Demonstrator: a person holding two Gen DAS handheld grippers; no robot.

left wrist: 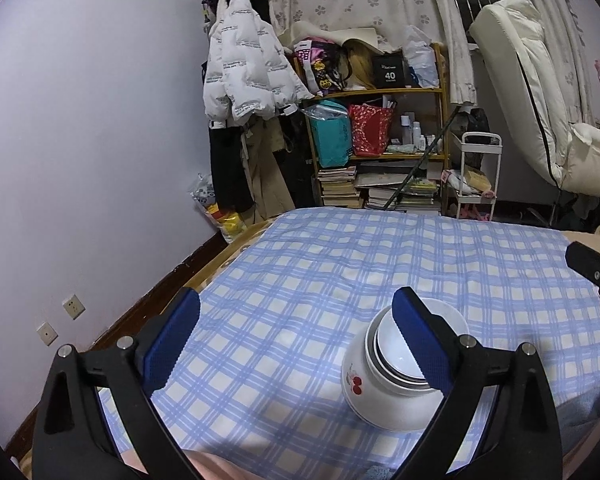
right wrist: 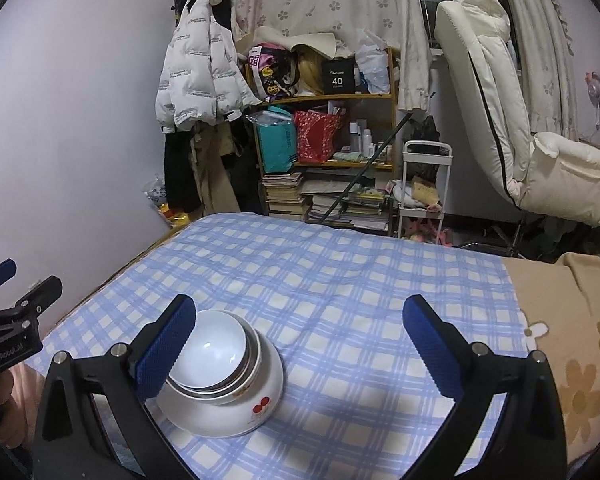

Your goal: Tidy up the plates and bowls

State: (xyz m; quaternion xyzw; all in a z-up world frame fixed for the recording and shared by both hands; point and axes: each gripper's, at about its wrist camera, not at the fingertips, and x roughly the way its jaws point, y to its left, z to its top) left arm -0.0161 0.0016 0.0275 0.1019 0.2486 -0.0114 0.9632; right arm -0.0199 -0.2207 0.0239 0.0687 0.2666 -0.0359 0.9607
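Three bowls sit nested in one stack (right wrist: pixel 224 376) on the blue checked cloth (right wrist: pixel 340 280), low in both wrist views: a small white bowl (right wrist: pixel 208 350) inside a metal-rimmed one, both inside the larger white bowl with the red cherry print (right wrist: pixel 260 404).

In the left wrist view the stack (left wrist: pixel 392 380) lies at lower right, partly hidden behind the right-hand finger of the left gripper (left wrist: pixel 296 344), so it is off to the side of the gap rather than in it. In the right wrist view the stack lies at lower left, partly behind the left-hand finger of the right gripper (right wrist: pixel 300 344), again outside the gap. The stack therefore stands between the two grippers, and neither looks clearly nearer. Being round, it has no long side to line up with.

Both pairs of jaws are spread wide and hold nothing; whether either finger brushes a rim cannot be told, since each only overlaps the stack in view.

With the bowls already nested and no plate in sight, the stacking looks done or nearly so. Any further grasp would call for swinging one gripper sideways until a rim sits between its pads.
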